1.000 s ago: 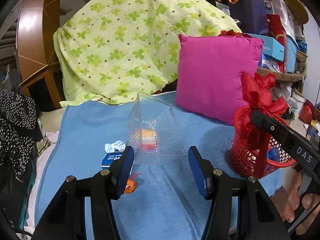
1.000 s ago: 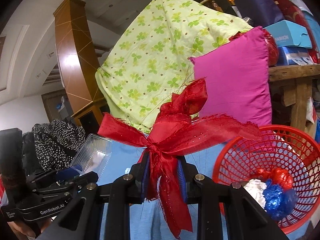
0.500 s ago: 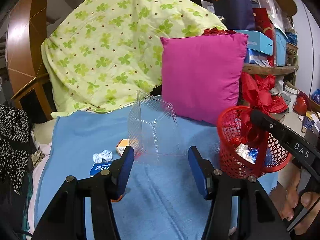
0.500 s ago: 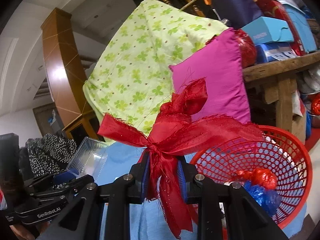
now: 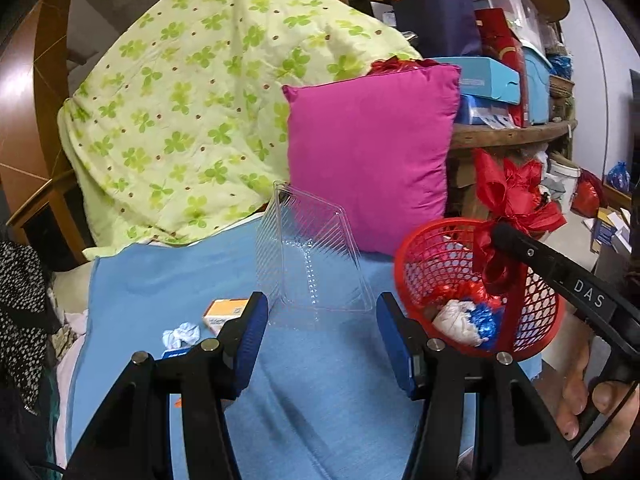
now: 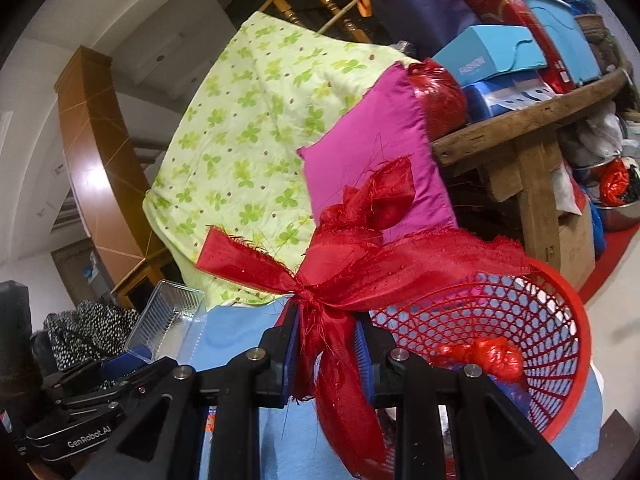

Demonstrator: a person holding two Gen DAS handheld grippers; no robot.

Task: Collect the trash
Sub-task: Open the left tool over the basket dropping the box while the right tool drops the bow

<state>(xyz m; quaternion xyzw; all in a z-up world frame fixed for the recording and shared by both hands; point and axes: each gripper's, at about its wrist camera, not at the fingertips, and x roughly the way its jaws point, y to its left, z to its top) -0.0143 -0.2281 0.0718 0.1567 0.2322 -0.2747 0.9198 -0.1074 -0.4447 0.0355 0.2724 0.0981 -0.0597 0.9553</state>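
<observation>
The left gripper (image 5: 318, 332) holds the clear plastic tray (image 5: 312, 258) upright between its blue pads, above the blue blanket (image 5: 160, 280). The right gripper (image 6: 326, 350) is clenched on the red ribbon (image 6: 348, 268) of the red basket (image 5: 536, 320), which hangs tilted beside the tray (foil and paper wads already inside). A crumpled tissue (image 5: 181, 334) and an orange carton (image 5: 224, 312) lie on the blanket.

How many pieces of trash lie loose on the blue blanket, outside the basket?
3: a crumpled white paper, an orange-and-white box beside it, and a blue packet mostly behind the left finger. More may be hidden.
</observation>
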